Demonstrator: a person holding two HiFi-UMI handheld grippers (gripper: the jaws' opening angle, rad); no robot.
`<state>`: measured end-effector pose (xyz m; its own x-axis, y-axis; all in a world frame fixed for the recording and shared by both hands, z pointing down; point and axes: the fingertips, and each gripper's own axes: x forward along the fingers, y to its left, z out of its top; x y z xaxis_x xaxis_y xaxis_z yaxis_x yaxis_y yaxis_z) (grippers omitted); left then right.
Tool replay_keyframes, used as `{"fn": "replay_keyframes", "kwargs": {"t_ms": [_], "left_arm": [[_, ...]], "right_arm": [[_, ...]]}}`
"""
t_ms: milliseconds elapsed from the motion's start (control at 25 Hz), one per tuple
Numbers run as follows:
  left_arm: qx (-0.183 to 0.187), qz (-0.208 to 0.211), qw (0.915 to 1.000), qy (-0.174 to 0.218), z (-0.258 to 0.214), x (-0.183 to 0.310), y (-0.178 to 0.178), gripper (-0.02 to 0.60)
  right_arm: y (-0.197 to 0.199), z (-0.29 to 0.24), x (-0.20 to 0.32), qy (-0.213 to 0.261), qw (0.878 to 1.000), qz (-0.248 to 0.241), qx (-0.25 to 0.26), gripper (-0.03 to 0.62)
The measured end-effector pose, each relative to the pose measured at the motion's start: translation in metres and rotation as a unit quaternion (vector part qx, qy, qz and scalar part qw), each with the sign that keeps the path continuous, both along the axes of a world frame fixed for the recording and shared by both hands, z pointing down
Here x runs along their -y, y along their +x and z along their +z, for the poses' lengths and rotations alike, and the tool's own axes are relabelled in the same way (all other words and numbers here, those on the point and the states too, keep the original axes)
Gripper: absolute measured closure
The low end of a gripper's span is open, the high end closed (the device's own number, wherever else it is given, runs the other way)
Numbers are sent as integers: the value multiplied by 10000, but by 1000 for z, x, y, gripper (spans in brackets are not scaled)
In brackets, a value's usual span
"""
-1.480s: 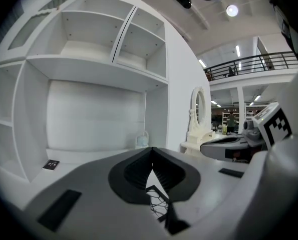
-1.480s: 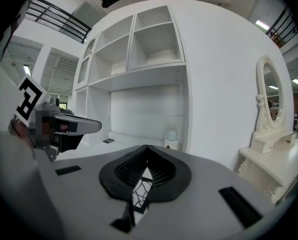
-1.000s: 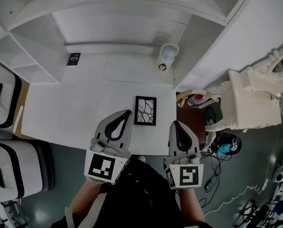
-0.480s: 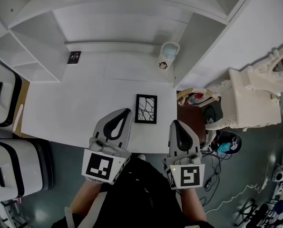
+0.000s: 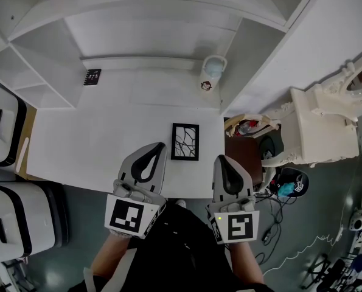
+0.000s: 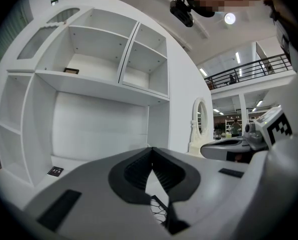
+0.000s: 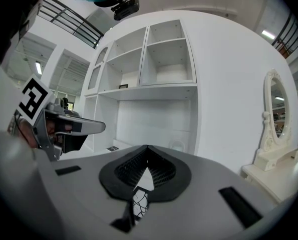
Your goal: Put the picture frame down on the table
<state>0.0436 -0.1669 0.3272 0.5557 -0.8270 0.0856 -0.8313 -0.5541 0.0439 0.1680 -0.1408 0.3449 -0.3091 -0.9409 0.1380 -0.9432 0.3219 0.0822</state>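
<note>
Between the two gripper tips and slightly ahead of them, the frame [image 5: 185, 142] lies flat on the table [image 5: 89, 145]. It is face up, with a black border round a white picture of branching black lines. Its long axis runs away from the person, roughly parallel to both grippers.

Left gripper [image 5: 161, 145]: jaws together with nothing between them, tip just beside the frame's left edge in the head view. Right gripper [image 5: 221, 159]: jaws likewise together and empty, tip near the frame's near right corner but a little farther off. The left one therefore appears the nearer tool. Neither seems to touch the frame, and judging by this layout the frame is already down.

Writing: none on the frame. Far ahead of the left gripper lies a black card [image 5: 92, 76] whose pale print is too small to read. Far ahead of the right gripper stands a cup [image 5: 212, 73] with a dark round emblem, also unreadable. Each gripper's cube [image 5: 131, 215] bears only a black-and-white square marker.
</note>
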Motion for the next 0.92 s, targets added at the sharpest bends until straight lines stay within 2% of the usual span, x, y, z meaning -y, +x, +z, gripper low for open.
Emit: {"fn": "replay_keyframes", "kwargs": {"t_ms": [160,360,920], "left_arm": [[16,11,10000,88,-2,0,0,580],[-58,-15,10000,-44,-1,-1,2,580],[-36,39,10000,-15,-3,-2,6,580]], "right_arm": [[-2,0,0,-8,10000,-31,1,592],[-1,1,2,-28,10000,-35,13,592],[4,7,3,-172,9998,39,60,592]]}}
